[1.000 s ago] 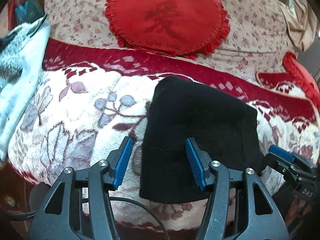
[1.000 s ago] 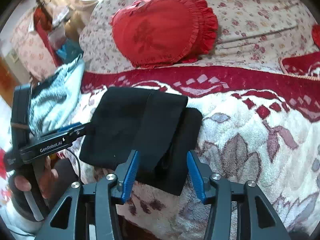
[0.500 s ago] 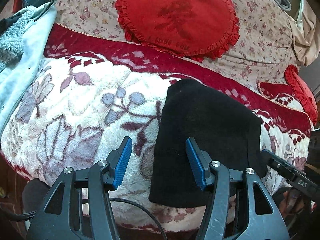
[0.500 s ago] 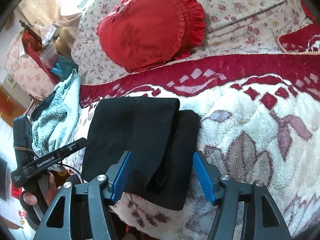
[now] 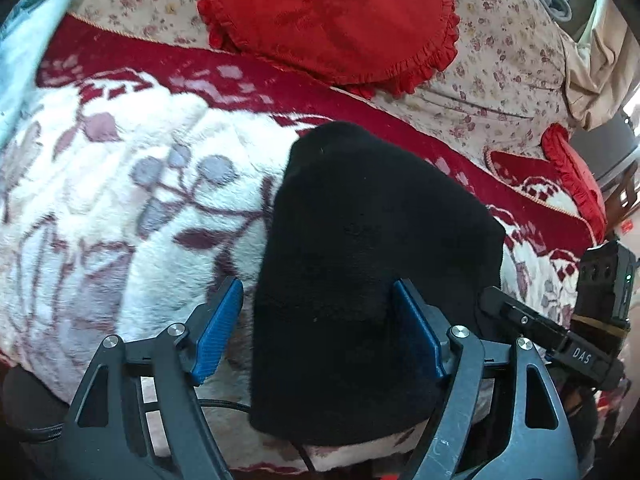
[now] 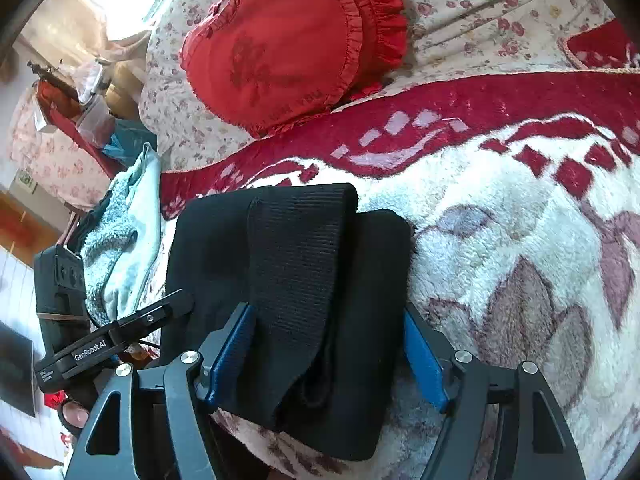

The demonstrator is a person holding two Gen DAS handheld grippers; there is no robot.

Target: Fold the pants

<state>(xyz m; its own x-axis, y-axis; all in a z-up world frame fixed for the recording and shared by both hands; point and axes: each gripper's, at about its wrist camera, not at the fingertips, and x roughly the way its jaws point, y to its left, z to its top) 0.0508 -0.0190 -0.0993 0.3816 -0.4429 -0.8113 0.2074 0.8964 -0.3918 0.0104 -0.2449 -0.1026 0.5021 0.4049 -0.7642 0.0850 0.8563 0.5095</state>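
Note:
The black pants (image 5: 360, 264) lie folded into a compact bundle on a fleece blanket (image 5: 120, 216). In the right wrist view the pants (image 6: 288, 280) show a ribbed waistband band folded over the top. My left gripper (image 5: 318, 328) is open at the bundle's near left edge, its fingers either side of that edge. My right gripper (image 6: 326, 354) is open, its fingers either side of the bundle's near end. The right gripper also shows in the left wrist view (image 5: 560, 344), and the left gripper in the right wrist view (image 6: 120, 332).
A red heart cushion (image 5: 328, 20) leans on a floral pillow (image 5: 500, 80) behind the pants. A pale blue fleece garment (image 6: 124, 240) lies at the blanket's left side. A second red cushion (image 5: 576, 184) sits at the far right.
Both grippers have moved in closer to the bundle and stay open. The right gripper's fingers now flank the bundle's near end. The pants have not moved.

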